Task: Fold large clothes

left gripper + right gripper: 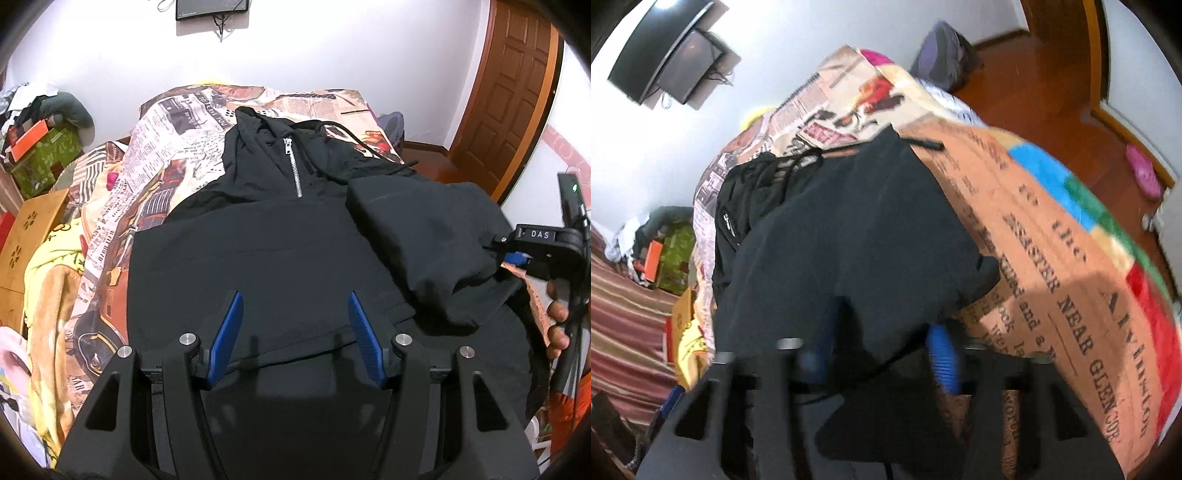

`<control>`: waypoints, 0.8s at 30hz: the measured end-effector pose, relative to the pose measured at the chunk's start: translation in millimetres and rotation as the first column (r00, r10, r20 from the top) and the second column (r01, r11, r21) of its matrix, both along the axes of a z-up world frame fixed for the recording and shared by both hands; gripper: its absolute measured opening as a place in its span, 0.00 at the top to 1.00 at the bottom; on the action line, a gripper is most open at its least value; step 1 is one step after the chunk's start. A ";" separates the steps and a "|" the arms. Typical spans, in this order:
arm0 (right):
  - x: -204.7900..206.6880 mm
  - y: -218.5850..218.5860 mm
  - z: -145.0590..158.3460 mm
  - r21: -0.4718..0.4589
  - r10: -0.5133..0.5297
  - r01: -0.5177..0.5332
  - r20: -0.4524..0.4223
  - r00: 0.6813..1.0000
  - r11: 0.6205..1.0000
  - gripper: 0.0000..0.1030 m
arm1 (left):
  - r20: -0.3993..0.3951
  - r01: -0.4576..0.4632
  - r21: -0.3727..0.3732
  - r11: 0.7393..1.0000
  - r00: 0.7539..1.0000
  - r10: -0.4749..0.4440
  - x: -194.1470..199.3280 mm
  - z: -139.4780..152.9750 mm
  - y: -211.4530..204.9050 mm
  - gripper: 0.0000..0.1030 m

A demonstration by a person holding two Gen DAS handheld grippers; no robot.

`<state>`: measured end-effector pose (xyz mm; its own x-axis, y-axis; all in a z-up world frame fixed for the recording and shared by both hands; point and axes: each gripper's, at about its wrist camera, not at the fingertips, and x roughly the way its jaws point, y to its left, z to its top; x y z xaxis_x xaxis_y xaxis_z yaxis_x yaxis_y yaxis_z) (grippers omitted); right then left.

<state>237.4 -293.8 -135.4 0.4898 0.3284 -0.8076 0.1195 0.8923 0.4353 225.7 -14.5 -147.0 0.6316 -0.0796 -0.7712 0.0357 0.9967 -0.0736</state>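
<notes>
A black zip-neck hoodie (277,229) lies face up on a newspaper-print blanket (177,140), its hood toward the wall. Its right sleeve (424,236) is folded in over the chest. My left gripper (295,332) hangs open just above the hoodie's lower body, with nothing between its blue fingers (227,332). My right gripper (517,258) is at the hoodie's right edge, held by a person's hand (557,317). In the right wrist view the black fabric (868,240) bunches between the blue fingers (943,354) of that gripper (882,332), which is shut on it.
The bed's right edge drops to a wooden floor (1034,74) with a pink slipper (1143,175). A brown door (517,92) stands at the right. Left of the bed are a yellow cloth (55,258), a wooden tabletop (26,236) and a green box (44,158).
</notes>
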 end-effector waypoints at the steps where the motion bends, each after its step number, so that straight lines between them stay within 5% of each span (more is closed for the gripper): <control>1: -1.2 2.5 4.6 -0.014 0.009 -0.008 0.021 1.000 1.000 0.84 | -0.001 -0.002 0.000 1.000 1.000 0.002 -1.2 -0.7 1.9 0.44; 8: -11.6 36.6 57.1 -0.056 0.116 -0.108 0.162 0.980 0.993 0.89 | 0.005 -0.051 -0.044 0.998 0.999 0.052 -11.3 -0.9 28.6 0.44; 15: -13.6 104.1 100.1 -0.076 0.256 -0.245 0.270 0.928 0.967 0.89 | 0.033 -0.143 -0.083 0.986 0.989 0.146 -29.5 7.5 74.4 0.44; 24: -27.9 229.3 82.3 -0.148 0.509 -0.487 0.221 0.832 0.861 0.86 | 0.039 -0.280 -0.096 0.955 0.958 0.285 -70.4 9.6 145.9 0.44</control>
<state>209.5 -64.5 -53.1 0.4618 0.5191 -0.7192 -0.4509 0.8356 0.3137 155.2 131.3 -137.4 0.6772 0.0411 -0.7346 -0.2399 0.9562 -0.1677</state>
